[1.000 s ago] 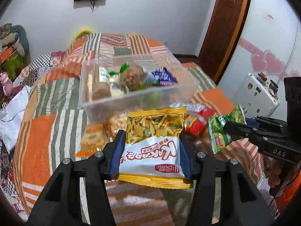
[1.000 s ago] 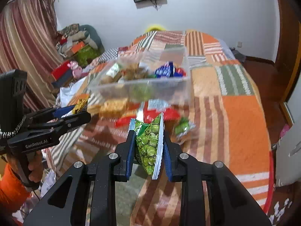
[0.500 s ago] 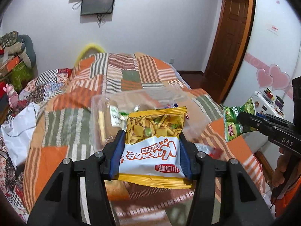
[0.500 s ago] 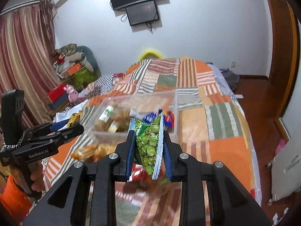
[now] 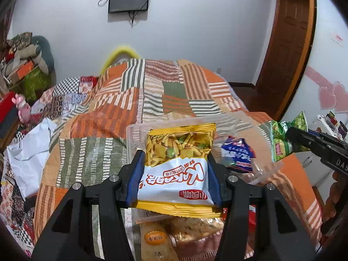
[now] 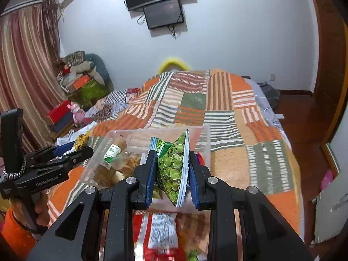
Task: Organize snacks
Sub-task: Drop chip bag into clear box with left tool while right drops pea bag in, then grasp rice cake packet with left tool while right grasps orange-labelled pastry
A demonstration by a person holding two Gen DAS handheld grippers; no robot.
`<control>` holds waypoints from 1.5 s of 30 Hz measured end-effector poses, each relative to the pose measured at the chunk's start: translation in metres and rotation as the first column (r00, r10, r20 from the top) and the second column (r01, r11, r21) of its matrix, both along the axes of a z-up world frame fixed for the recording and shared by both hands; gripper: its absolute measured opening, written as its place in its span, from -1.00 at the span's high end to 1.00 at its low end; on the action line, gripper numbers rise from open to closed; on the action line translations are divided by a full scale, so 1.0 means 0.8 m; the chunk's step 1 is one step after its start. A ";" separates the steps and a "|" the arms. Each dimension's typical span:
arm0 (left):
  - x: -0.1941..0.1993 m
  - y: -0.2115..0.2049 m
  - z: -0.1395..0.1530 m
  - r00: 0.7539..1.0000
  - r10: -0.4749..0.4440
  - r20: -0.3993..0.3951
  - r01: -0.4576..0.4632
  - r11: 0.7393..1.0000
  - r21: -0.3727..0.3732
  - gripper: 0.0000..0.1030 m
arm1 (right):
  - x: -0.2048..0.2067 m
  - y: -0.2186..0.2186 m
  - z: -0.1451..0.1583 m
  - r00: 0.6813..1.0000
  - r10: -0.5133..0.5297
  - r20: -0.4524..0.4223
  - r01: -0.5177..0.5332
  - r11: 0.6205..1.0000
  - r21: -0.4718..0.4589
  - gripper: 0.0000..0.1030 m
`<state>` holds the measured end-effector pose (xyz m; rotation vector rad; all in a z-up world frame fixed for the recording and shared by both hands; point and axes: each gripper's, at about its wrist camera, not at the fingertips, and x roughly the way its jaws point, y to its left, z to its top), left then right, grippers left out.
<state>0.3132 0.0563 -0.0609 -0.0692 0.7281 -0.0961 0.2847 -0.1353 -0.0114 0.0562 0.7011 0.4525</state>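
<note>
**Two snack bags held up over the clear box**

While the left gripper (image 5: 174,174) looks ahead in the left wrist view, its blue pads press on both sides of a yellow bag (image 5: 177,169). That bag is white and yellow, with a window full of yellow chips and some green peas. It fills the middle of the picture, held flat. A clear box (image 5: 256,134) sits just behind it on the quilt (image 5: 108,113), from about 12 o'clock round to 3 o'clock of the bag. A blue pack (image 5: 237,152) lies inside the box, at 3 o'clock of the bag. More snacks (image 5: 165,237) lie below the bag at 6 o'clock, one with an orange label. Far over at 3 o'clock, the right gripper (image 5: 289,139) comes in from the edge, pinching a green bag (image 5: 280,143).

Next comes the right wrist view. The right gripper (image 6: 171,171) is squeezed narrow on the green bag (image 6: 174,169), which stands on its edge between the pads and shows green peas. The clear box (image 6: 204,137) is right behind it at 12 o'clock. A bottle (image 6: 114,150) with a green and white label and some brown snacks rest inside the box, at 9 o'clock of the green bag. A red pack (image 6: 161,235) lies below at 6 o'clock. The left gripper (image 6: 74,150) reaches in at 9 o'clock, with a corner of the yellow bag (image 6: 81,140) showing. A hand (image 6: 39,208) holds its handle.
</note>
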 end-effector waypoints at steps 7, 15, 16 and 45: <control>0.026 0.009 -0.029 0.998 0.028 -0.059 -0.029 0.999 -0.020 -0.03 | 0.027 0.024 -0.040 0.994 0.039 -0.099 -0.043 0.999 -0.033 0.52; 0.040 0.008 -0.045 0.994 0.008 -0.107 -0.012 0.999 -0.039 -0.05 | 0.036 0.023 -0.059 0.987 0.036 -0.156 -0.046 0.997 -0.066 0.44; 0.039 0.007 -0.046 0.994 0.011 -0.106 -0.014 0.999 -0.032 -0.05 | 0.037 0.021 -0.060 0.985 0.033 -0.166 -0.045 0.997 -0.067 0.37; -0.062 0.029 -0.044 0.986 0.017 -0.165 -0.017 1.000 0.000 -0.69 | -0.063 -0.048 -0.031 0.991 -0.033 -0.128 0.025 0.997 -0.068 -0.56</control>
